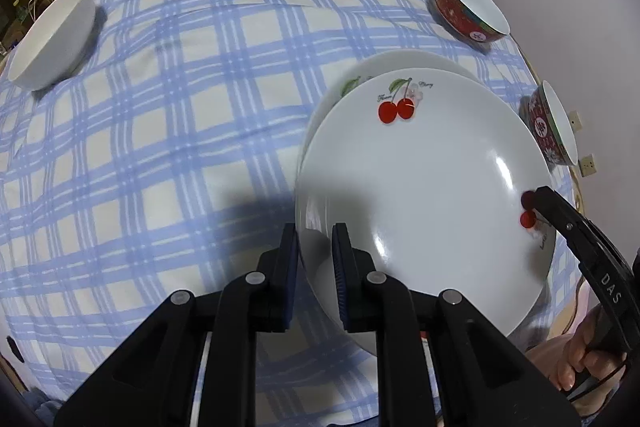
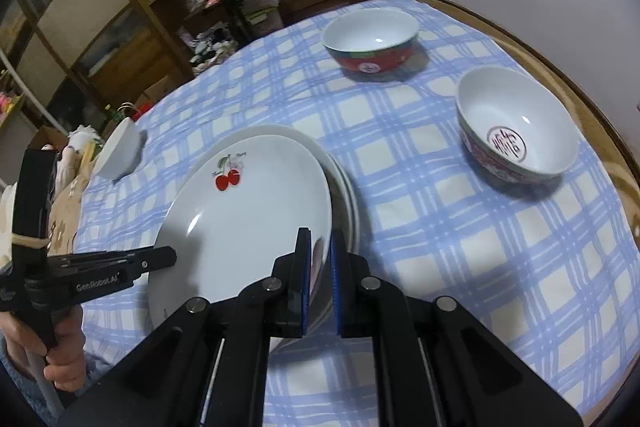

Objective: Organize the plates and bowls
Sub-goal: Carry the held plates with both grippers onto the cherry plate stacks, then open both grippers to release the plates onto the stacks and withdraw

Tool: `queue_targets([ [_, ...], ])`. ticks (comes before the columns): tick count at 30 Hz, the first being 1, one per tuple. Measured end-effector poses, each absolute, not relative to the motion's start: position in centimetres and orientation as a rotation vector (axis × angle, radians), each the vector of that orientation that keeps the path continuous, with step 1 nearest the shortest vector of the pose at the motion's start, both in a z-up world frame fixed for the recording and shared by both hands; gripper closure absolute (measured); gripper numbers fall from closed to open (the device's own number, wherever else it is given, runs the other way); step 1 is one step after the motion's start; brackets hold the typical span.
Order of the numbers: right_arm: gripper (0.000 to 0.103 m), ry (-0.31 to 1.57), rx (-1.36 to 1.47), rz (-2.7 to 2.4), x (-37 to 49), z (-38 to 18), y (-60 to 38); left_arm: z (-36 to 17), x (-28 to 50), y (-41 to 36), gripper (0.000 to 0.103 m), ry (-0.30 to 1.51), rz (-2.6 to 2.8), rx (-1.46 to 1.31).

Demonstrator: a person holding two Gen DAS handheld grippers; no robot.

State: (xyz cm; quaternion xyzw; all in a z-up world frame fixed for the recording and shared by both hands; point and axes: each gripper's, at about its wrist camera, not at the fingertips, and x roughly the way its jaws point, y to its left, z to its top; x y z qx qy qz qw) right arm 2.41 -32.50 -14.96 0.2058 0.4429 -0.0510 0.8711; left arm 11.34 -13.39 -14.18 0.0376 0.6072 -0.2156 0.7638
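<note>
**Two grippers clamp a cherry plate over a stack**

A white cherry-print plate [image 1: 424, 187] is held tilted above the checked cloth of the table [image 1: 160, 147], pinched at opposite rims. The left gripper [image 1: 316, 255] has its fingers closed on the plate's near edge; the right gripper [image 2: 320, 259] has its fingers closed on the opposite rim. The held plate sits over a stack of plates [image 2: 340, 171], of which only the far rims show; whether the two touch is hard to judge from these angles. A plain white bowl [image 1: 52, 35] stands well apart at the table's left side. Two red-patterned bowls [image 2: 372, 39] [image 2: 516, 127] stand upright near the far right edge, close to a pale wall. A hand [image 2: 64, 351] grips the left tool's handle.
</note>
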Motion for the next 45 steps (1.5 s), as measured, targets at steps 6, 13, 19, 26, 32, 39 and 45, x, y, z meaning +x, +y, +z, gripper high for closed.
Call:
queue_targets([
  [6, 0.093, 0.941, 0.469, -0.12, 2.4, -15.6, -33.0, -14.0, 11.1, -13.2, 0.087, 1.302, -0.47, 0.06],
  [13, 0.093, 0.952, 0.466, -0.132, 2.5, -15.9, -32.9, -14.0, 11.1, -12.8, 0.087, 1.306, -0.48, 0.046],
  [19, 0.093, 0.95, 0.478, -0.141, 2.7, -16.0, -33.0, -13.7, 10.6, -12.5, 0.087, 1.3, -0.483, 0.039],
  [26, 0.093, 0.953, 0.476, -0.149, 2.7, -16.0, -33.0, -13.6, 10.3, -12.6, 0.087, 1.294, -0.48, 0.046],
  [32, 0.093, 0.956, 0.469, -0.154, 2.7, -15.9, -33.0, -13.0, 10.0, -12.0, 0.087, 1.282, -0.478, 0.035],
  [39, 0.093, 0.924, 0.443, -0.164, 2.6, -15.5, -32.9, -13.2, 10.2, -11.7, 0.087, 1.29, -0.462, 0.027],
  [45, 0.093, 0.901, 0.471, -0.175, 2.6, -15.3, -33.6, -13.3, 10.2, -11.8, 0.086, 1.284, -0.445, 0.044],
])
